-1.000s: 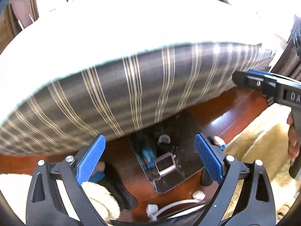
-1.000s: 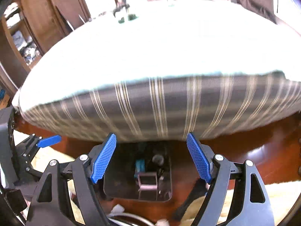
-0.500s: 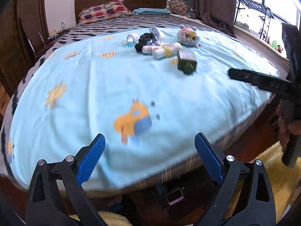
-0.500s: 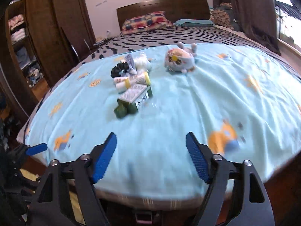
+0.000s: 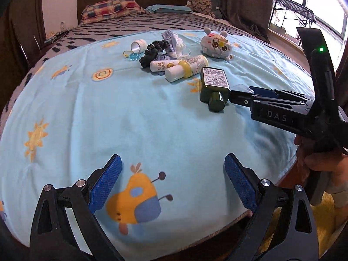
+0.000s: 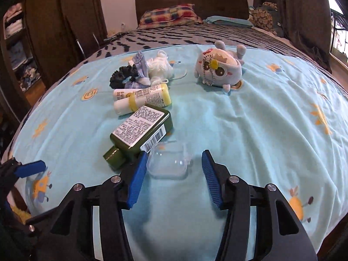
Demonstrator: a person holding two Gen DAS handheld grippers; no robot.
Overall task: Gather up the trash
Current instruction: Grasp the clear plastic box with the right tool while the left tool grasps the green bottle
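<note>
Though clear, plastic case [image 6: 168, 162] glossy, dome-lidded.

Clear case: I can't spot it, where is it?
Right wrist view: the clear case lies on the blanket between the open right gripper fingers, beside the green bottle.

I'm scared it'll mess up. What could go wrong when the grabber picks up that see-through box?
The right gripper is open around the clear plastic case. Its left finger sits right beside the green bottle, so closing might nudge or catch the bottle. The case looks smooth, so it could slip out, and the soft blanket may bunch underneath.
</note>
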